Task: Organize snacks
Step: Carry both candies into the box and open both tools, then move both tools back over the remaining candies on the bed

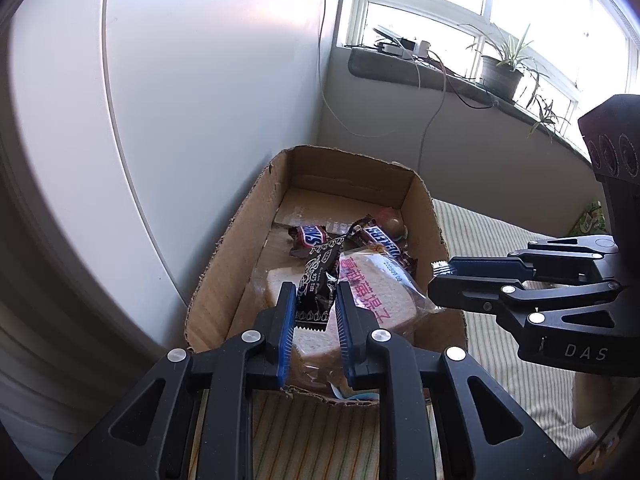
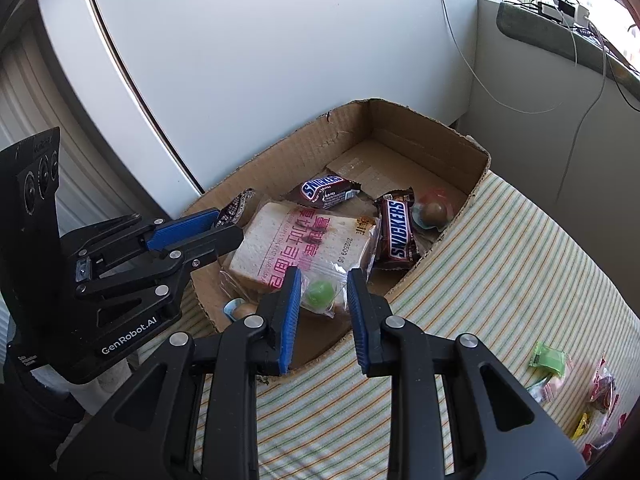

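An open cardboard box (image 1: 224, 268) (image 2: 448, 136) stands on a striped cloth. Inside it lie a bagged bread slice (image 1: 380, 292) (image 2: 296, 240), two Snickers bars (image 2: 324, 191) (image 2: 396, 228) and a round brown sweet (image 2: 434, 212). My left gripper (image 1: 316, 292) (image 2: 228, 224) is shut on a black snack packet (image 1: 318, 276) (image 2: 236, 208), held over the box's near end. My right gripper (image 2: 325, 280) (image 1: 436, 276) is shut on a clear packet with a green sweet (image 2: 320, 293), held above the bread at the box's right rim.
Several loose wrapped sweets (image 2: 548, 360) lie on the striped cloth (image 2: 500, 280) to the right of the box. A white wall (image 1: 200, 80) rises just behind the box. A window sill with a potted plant (image 1: 500, 76) and cables is farther back.
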A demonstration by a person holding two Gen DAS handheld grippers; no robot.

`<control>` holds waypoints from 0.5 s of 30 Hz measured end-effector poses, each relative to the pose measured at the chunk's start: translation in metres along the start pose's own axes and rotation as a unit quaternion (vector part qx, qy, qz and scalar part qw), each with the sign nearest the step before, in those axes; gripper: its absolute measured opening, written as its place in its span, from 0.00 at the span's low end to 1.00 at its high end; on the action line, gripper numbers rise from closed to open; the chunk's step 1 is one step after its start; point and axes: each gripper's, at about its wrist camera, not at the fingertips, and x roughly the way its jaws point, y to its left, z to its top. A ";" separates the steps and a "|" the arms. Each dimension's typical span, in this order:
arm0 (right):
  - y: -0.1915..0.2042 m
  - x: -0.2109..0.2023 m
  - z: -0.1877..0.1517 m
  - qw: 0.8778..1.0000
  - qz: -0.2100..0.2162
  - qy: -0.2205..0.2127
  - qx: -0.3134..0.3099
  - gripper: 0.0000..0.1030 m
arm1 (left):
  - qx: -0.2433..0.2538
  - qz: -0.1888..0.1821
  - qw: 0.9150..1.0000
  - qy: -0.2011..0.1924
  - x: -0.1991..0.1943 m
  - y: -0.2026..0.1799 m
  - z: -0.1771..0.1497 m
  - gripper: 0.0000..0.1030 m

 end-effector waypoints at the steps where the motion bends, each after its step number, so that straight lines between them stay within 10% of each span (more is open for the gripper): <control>1: 0.001 -0.001 0.000 1.000 -0.001 0.000 -0.001 0.25 | 0.000 0.001 1.000 -0.001 0.000 0.000 0.000 0.18; 7: 0.004 0.000 0.001 1.000 -0.012 -0.009 -0.010 0.58 | 0.002 0.012 1.000 -0.004 0.000 0.002 0.001 0.45; 15: 0.005 -0.008 0.000 0.999 -0.039 -0.014 -0.025 0.66 | 0.008 0.025 1.000 -0.009 -0.001 0.002 0.003 0.74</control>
